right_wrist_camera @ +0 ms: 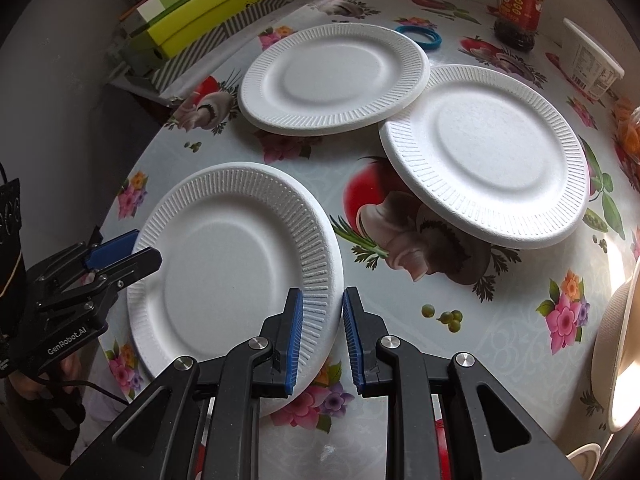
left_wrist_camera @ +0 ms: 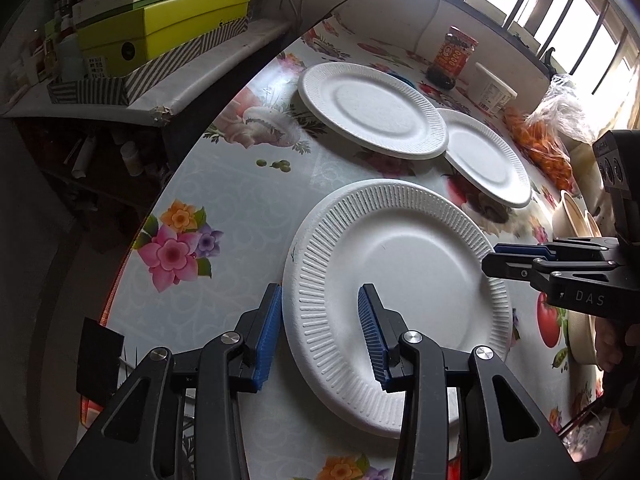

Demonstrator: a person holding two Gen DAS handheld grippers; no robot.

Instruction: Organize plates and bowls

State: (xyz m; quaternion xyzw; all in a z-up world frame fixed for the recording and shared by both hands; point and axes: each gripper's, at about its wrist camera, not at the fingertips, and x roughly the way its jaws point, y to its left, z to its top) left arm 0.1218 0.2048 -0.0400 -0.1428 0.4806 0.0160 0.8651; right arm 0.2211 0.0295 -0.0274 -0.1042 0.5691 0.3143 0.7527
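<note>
Round table [right_wrist_camera: 248, 300] under a glossy cloth printed with flowers, tomatoes and mushrooms, bright windows beyond its far edge.

Three white paper plates with ribbed rims on the cloth. Nearest plate [left_wrist_camera: 400, 300] caught at two opposite edges by both tools. Left gripper [left_wrist_camera: 320, 332] reaching down over that plate's near rim, one blue ribbed finger just outside the rim, the other over the plate's flat; jaws part way apart, rim between them, pads seemingly against it, so gripping the plate. Right gripper [right_wrist_camera: 322, 334] astride the opposite rim of the same plate [right_wrist_camera: 236, 276], jaws narrowed almost together, ribbed rim pinched between the blue pads. In each wrist view, opposite tool coming in from the side with its fingertips at the plate's edge.

Ahead of the grippers, two further plates: far plate [right_wrist_camera: 334, 78], its rim overlapping the rim of the second plate [right_wrist_camera: 486, 156], the latter ahead and to the right of the right gripper.

Beyond the plates, red-labelled jar [right_wrist_camera: 520, 8], white tub [right_wrist_camera: 592, 60] and blue ring [right_wrist_camera: 420, 36] near the table's far side. Bag of orange snacks [left_wrist_camera: 548, 148] by the window. Pale bowls [left_wrist_camera: 576, 216] at the right edge, beyond the right tool. Off the table to the left, yellow-green boxes [left_wrist_camera: 168, 28] stacked on a shelf.
</note>
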